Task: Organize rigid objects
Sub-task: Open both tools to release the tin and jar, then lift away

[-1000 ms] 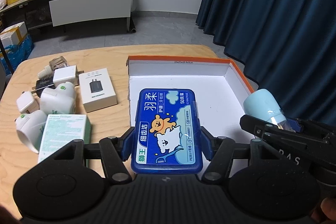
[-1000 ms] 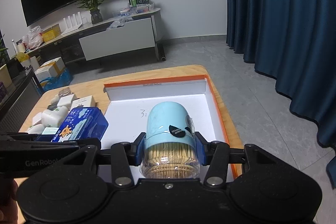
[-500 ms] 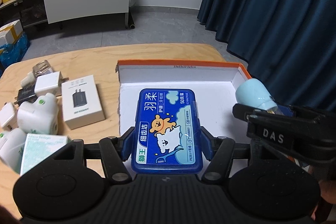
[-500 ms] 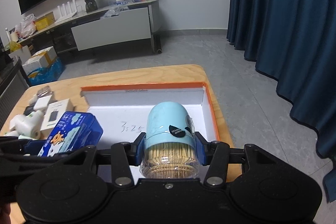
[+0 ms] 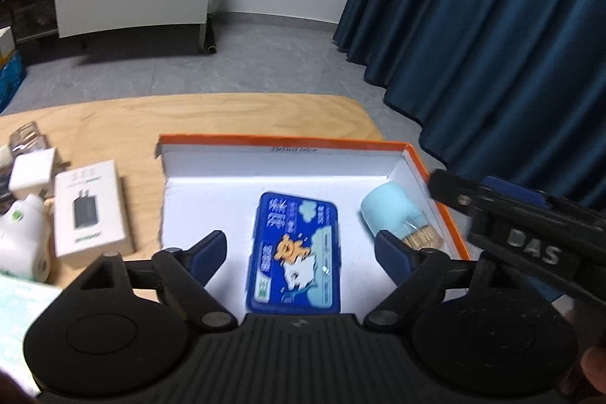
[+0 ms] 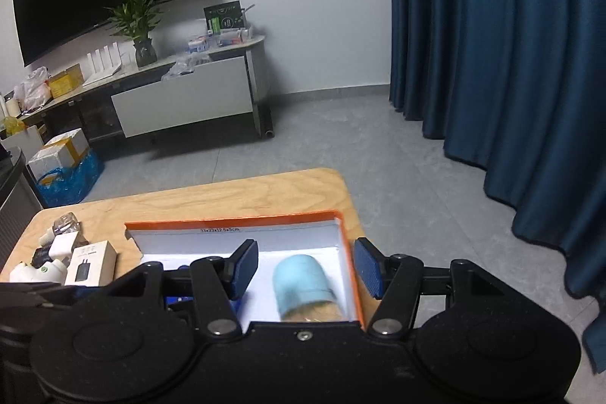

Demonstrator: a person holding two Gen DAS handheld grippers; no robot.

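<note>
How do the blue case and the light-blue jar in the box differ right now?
The blue case is a flat rectangle with a printed cartoon label; the light-blue jar is a plain cylinder with a clear end showing toothpicks. The case lies face up near the middle of the orange-rimmed box; the jar lies on its side beside the box's right wall. Both rest on the white floor, clear of either gripper's open jaws.

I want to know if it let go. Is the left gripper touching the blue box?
Apart. The left wrist view shows white floor between each finger and the blue box; the left gripper has just been opening.
</note>
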